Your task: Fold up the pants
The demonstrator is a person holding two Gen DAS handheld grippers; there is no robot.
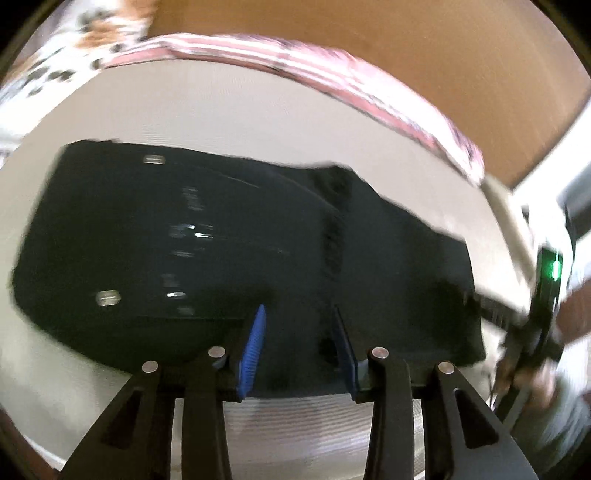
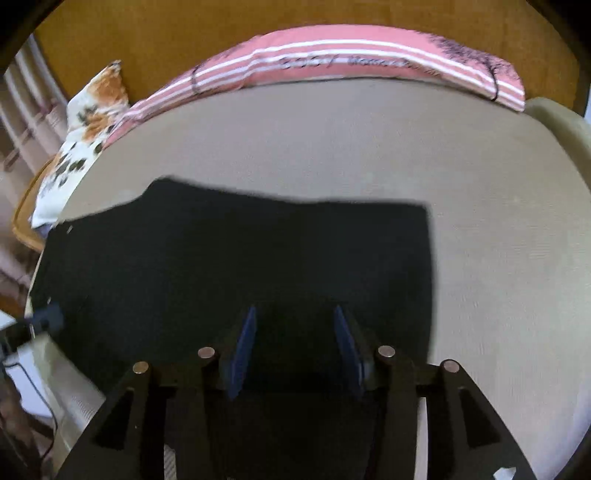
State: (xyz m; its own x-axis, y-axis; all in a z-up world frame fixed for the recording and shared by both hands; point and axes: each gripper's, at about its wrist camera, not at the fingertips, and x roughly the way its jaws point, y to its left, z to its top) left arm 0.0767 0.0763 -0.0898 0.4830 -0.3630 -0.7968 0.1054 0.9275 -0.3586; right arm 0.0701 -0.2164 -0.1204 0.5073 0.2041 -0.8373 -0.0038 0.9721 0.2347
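Note:
Black pants [image 1: 221,236] lie folded flat on a beige bed sheet [image 1: 229,107]; several metal buttons or rivets glint on the cloth at the left. My left gripper [image 1: 301,347] is open over the near edge of the pants, blue pads apart, nothing between them. The pants [image 2: 258,258] also fill the middle of the right wrist view, on the sheet [image 2: 369,140]. My right gripper [image 2: 295,347] is open above their near part, empty. The right gripper's body [image 1: 546,295] shows at the right edge of the left wrist view.
A pink striped pillow [image 2: 351,48] lies along the far side of the bed, and a floral pillow [image 2: 88,122] sits at the far left. A wooden headboard [image 2: 166,33] stands behind them. A cable [image 2: 33,387] hangs at the bed's left side.

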